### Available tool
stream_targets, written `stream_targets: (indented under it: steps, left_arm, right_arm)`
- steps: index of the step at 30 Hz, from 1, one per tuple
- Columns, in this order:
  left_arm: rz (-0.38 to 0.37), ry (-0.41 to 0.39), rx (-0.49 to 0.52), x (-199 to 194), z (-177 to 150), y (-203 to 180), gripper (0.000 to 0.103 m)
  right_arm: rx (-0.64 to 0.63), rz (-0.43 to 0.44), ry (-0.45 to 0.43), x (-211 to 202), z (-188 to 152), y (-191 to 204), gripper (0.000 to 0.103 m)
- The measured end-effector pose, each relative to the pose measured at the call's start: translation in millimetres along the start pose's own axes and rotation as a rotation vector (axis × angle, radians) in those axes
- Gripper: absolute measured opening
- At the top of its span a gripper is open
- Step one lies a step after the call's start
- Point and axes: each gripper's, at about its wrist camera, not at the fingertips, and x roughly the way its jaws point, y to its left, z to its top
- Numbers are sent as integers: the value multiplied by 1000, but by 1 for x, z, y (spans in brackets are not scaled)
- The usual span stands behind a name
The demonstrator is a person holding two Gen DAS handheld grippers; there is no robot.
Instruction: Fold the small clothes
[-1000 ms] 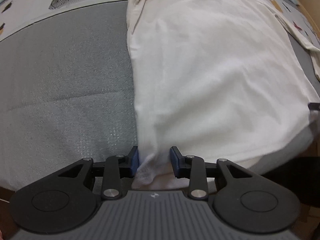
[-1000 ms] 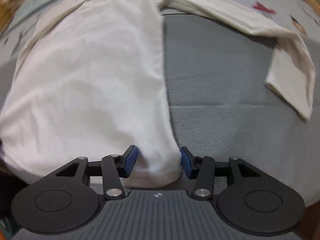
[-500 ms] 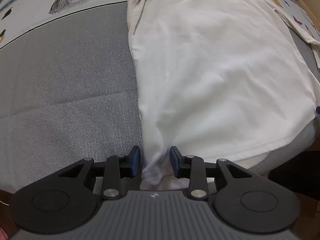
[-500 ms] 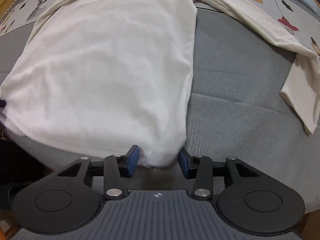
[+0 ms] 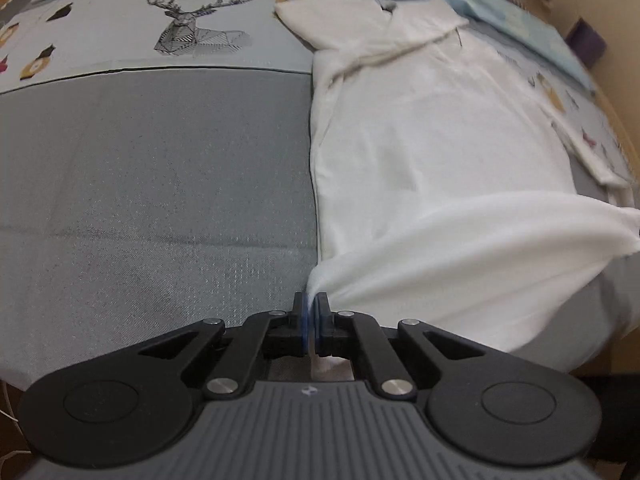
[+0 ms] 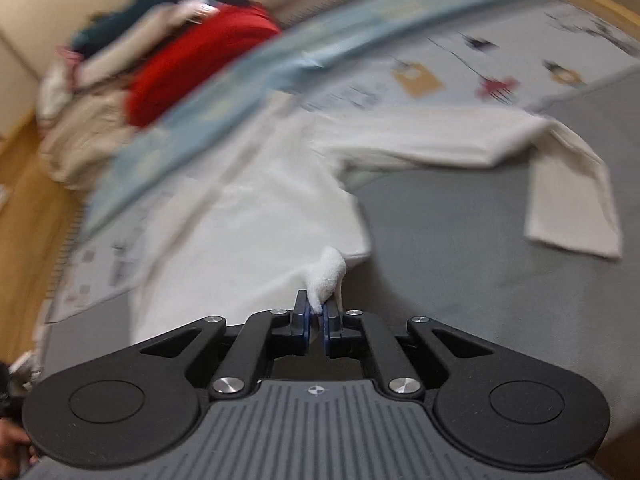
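A white long-sleeved shirt (image 5: 432, 152) lies on the grey bed cover, collar far away. My left gripper (image 5: 311, 312) is shut on the shirt's bottom-left hem corner, lifted so the hem (image 5: 460, 256) hangs in a fold toward the right. My right gripper (image 6: 317, 314) is shut on the bottom-right hem corner (image 6: 326, 276), raised above the shirt body (image 6: 256, 240). The right sleeve (image 6: 572, 196) lies bent on the grey cover. The right wrist view is motion-blurred.
The grey cover (image 5: 152, 184) extends left of the shirt, with a printed deer panel (image 5: 196, 36) beyond it. A pile of clothes, one of them red (image 6: 192, 60), sits past a light blue blanket (image 6: 280, 68). Wooden floor (image 6: 24, 216) shows at left.
Both grippers have closed on the hem corners they were straddling and lifted them up and forward. The hem now hangs off the bed cover in a fold.
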Motion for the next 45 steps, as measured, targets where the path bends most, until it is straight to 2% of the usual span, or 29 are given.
stream_targets:
  steps: [3,6,9,11,12,13,15,17,20,21,22,24,26,27,28,29,30,31,32,33,36,37,39,40,42,43,45]
  left_arm:
    - [-14,-17,18,-6,0,-2,0]
    - [-45,-44,20,-21,-2,2,0]
    - [-100,-56,1,-27,-2,10,0]
    - [-124,-12,-4,-17,0,12,1]
    - [-117,18,1,-9,0,11,6]
    - [-105,45,7,-2,-1,9,11]
    - [-97,108,17,12,-3,6,16]
    - [-95,144,9,22,-3,3,21]
    - [-92,170,11,30,-3,-1,31]
    - [-82,181,20,33,-4,-2,32]
    - [-71,192,28,35,-5,-3,32]
    - [-58,211,42,40,-7,-5,32]
    - [-51,205,59,40,-9,-6,32]
    - [-52,203,63,40,-9,-7,28]
    - [-53,199,70,39,-9,-7,14]
    - [-58,194,78,37,-9,-8,8]
    - [-61,178,84,33,-10,-9,7]
    - [-56,157,94,28,-9,-11,7]
    - [-41,134,108,21,-10,-12,7]
    - [-15,114,129,16,-10,-15,7]
    - [54,100,212,9,-14,-29,7]
    - [91,113,245,11,-19,-33,11]
    - [169,138,294,21,-20,-42,12]
    - [176,130,295,20,-19,-42,14]
    - [137,61,260,8,-12,-38,16]
    - [102,16,234,1,-8,-37,22]
    - [32,-52,197,-10,-1,-39,27]
  right_arm:
    - [-19,-64,61,13,-4,2,5]
    - [-37,-58,117,14,-7,1,5]
    - [1,57,139,-4,-9,-2,5]
    - [15,141,122,-16,-8,-7,5]
    - [19,151,137,-16,-8,-10,5]
    - [5,123,171,-13,-10,-13,6]
    - [-42,-17,247,3,-18,-17,9]
    - [-60,-133,266,13,-21,-19,11]
    - [-52,-175,170,12,-14,-17,13]
    - [-45,-167,150,12,-13,-16,21]
    - [-36,-149,145,16,-13,-16,27]
    - [-53,-147,180,29,-16,-13,46]
    - [-110,-192,217,46,-18,-7,49]
    - [-139,-215,242,53,-21,-4,49]
    - [-162,-243,275,61,-25,-2,49]
    - [-179,-267,306,66,-31,-3,48]
    - [-191,-284,335,70,-35,-6,45]
    - [-201,-286,365,73,-39,-7,38]
    - [-206,-280,377,73,-41,-7,12]
    - [-206,-273,379,71,-42,-6,7]
    - [-125,-201,319,54,-33,-14,7]
    - [-89,-203,304,49,-31,-20,7]
    - [-37,-275,316,49,-28,-32,8]
    - [-25,-329,322,51,-29,-36,8]
    - [-47,-428,284,49,-26,-33,8]
    - [-61,-463,253,47,-24,-31,9]
    - [-76,-486,156,36,-18,-26,10]
